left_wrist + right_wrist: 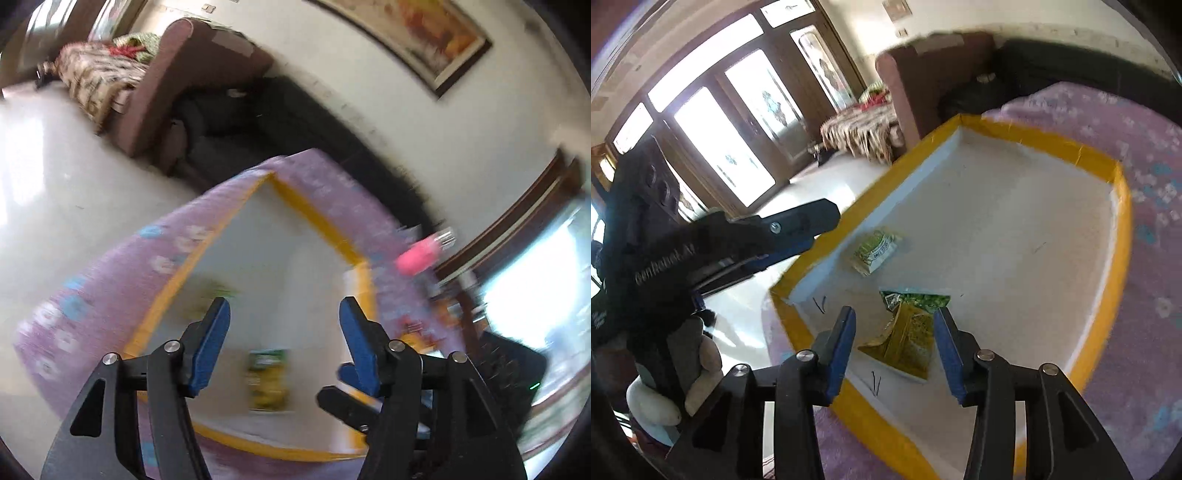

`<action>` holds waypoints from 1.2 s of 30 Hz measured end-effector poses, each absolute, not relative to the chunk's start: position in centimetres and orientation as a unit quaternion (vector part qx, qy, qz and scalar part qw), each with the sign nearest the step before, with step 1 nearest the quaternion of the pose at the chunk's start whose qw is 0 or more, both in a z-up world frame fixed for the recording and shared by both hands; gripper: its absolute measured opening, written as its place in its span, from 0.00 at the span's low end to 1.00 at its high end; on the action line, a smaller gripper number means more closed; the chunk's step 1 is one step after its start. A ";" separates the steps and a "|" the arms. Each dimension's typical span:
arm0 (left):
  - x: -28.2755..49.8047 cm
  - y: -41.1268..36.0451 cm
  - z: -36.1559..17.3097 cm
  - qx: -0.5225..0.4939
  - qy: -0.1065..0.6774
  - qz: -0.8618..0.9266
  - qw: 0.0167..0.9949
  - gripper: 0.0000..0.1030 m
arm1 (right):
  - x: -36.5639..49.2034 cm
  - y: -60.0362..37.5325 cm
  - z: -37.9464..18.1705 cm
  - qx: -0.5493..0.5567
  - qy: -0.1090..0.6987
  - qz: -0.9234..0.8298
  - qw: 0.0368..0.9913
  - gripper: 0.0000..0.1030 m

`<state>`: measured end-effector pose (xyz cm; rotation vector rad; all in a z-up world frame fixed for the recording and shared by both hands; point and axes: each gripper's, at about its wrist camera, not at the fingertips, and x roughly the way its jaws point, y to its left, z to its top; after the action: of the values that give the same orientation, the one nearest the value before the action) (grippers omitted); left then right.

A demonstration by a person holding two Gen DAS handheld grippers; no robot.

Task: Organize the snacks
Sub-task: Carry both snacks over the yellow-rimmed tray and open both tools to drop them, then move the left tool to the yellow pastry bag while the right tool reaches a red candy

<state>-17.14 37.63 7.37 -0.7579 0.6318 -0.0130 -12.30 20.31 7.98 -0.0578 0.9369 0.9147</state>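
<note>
A white tray with a yellow rim lies on a purple flowered cloth. In it lie a yellow-green snack packet and a smaller green-and-white packet. My right gripper is open, its blue fingers on either side of the yellow-green packet's near end, just above it. My left gripper is open and empty above the tray; a blurred yellow-green packet lies below it. The left gripper also shows in the right wrist view, left of the tray.
A pink object sits on the cloth beyond the tray's right side. A brown sofa and a bed stand behind. Pale floor lies left of the table. Wooden doors with glass are at the far left.
</note>
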 end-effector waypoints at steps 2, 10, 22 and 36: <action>-17.4 36.9 7.9 -0.387 0.286 -0.028 0.876 0.64 | -13.1 18.1 9.2 -0.028 0.401 0.411 0.818 0.57; -15.4 30.3 9.3 -0.332 0.331 -0.082 0.879 0.64 | -8.9 5.0 9.0 0.036 0.415 0.294 0.860 0.63; -14.3 20.8 9.2 -0.234 0.388 -0.130 0.882 0.64 | 3.9 -6.1 5.7 0.063 0.470 0.153 0.867 0.43; -13.4 15.8 8.0 -0.180 0.421 -0.147 0.877 0.64 | -3.3 -12.8 8.6 0.107 0.439 0.207 0.868 0.46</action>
<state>-13.42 15.77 8.03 -0.3746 0.8783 -0.3071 -3.26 -12.77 8.58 0.2239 0.9187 0.4329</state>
